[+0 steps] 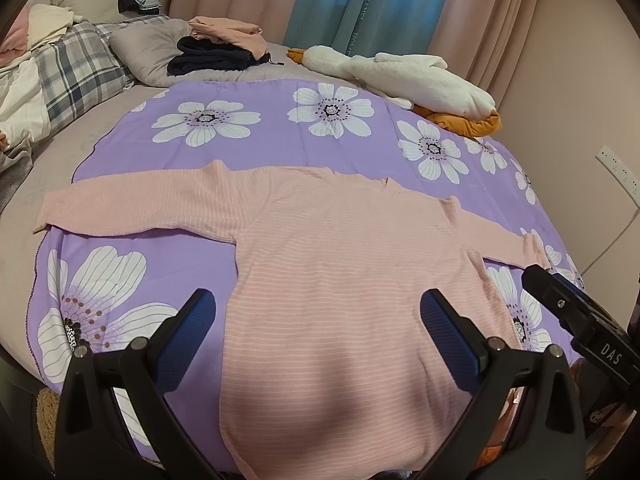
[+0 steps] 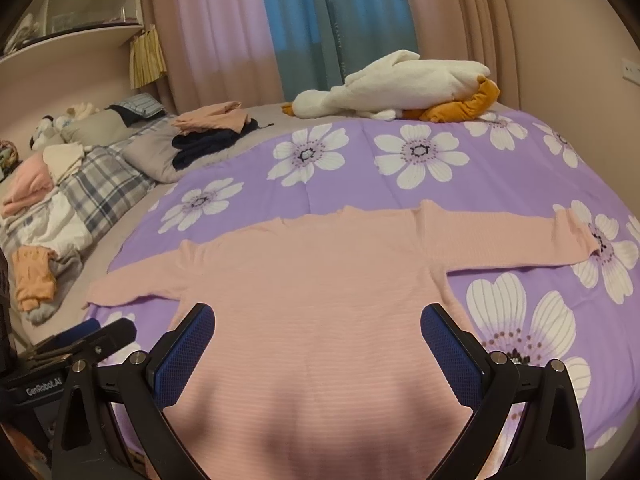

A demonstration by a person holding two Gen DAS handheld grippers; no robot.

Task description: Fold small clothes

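Pink ribbed knit sweater (image 1: 352,264) flat, sleeves outstretched, on purple floral sheet (image 1: 280,120). Left gripper (image 1: 318,316), right gripper (image 2: 318,328): jaws spread, textured blue pads, empty.

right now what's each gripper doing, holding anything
left gripper: open, holding nothing, above the pink striped sweater
right gripper: open, holding nothing, above the same sweater

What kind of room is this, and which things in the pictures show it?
Most likely a bedroom. A pink sweater lies spread on a bed with a purple flowered cover. A grey pillow sits at its far side, a plush goose lies near the curtains.
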